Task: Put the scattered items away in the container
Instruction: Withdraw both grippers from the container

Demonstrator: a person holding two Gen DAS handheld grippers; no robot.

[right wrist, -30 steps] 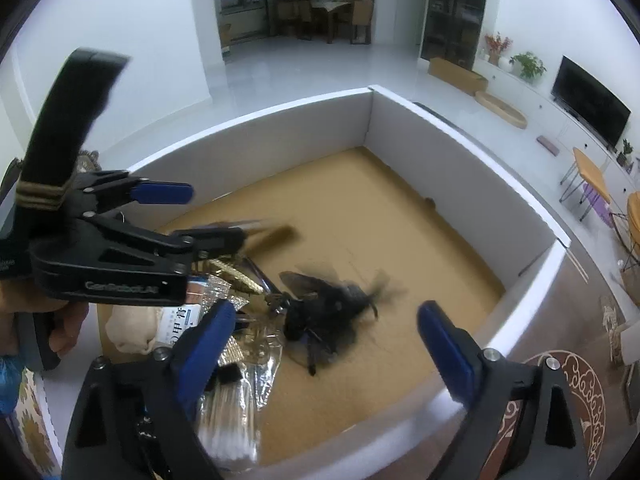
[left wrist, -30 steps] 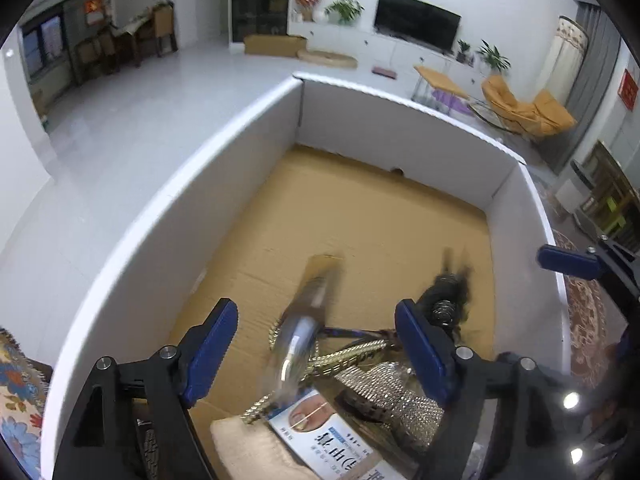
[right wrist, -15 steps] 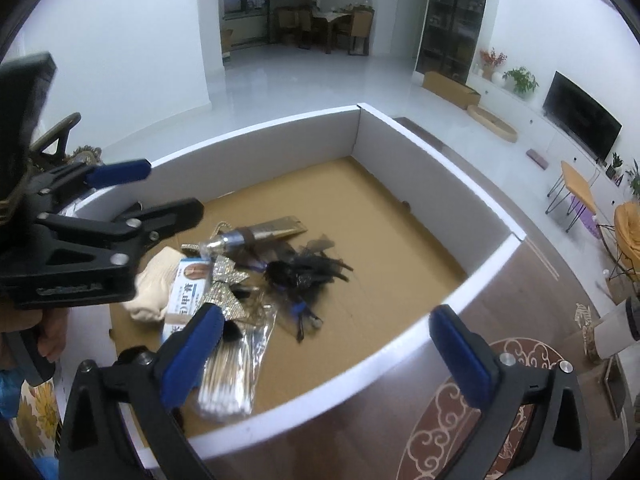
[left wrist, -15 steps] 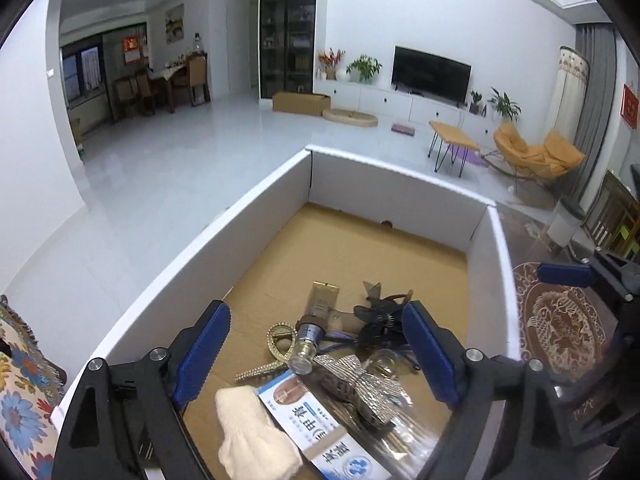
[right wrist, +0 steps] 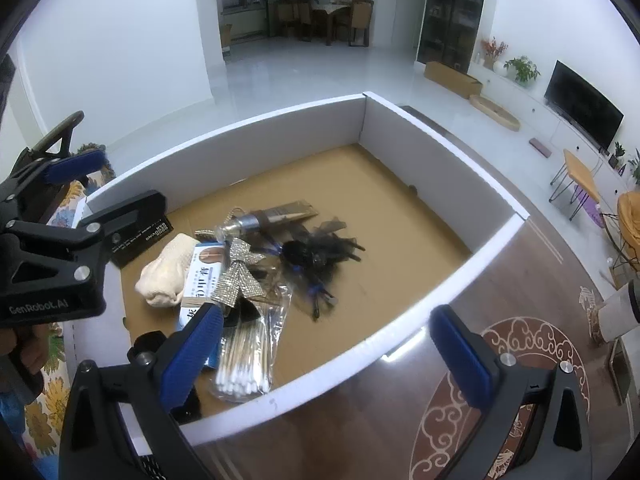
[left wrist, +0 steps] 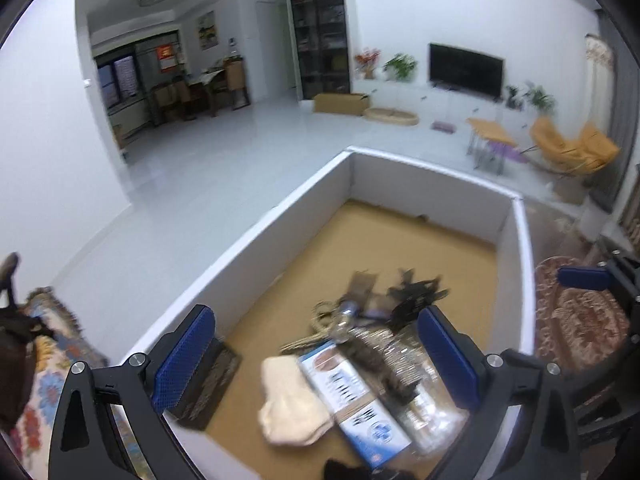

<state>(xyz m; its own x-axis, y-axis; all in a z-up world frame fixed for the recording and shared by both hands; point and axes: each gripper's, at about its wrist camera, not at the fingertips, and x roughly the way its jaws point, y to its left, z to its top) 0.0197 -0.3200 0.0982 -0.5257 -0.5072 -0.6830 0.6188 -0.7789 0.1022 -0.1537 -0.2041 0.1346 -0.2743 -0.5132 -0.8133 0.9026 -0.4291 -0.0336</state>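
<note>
The left gripper (right wrist: 68,184) body reads "GenRobot.AI" (other labels in the box are illegible).

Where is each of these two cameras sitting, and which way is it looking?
Left wrist view: sits on the left gripper, looking down along its opening, empty jaws into the white box; the right gripper's blue pad shows at right.
Right wrist view: sits on the right gripper, open and empty, looking down over the box's near wall; the left gripper and a hand show at left.
Both share the box, cream cloth, blue-and-white packet and television.
</note>
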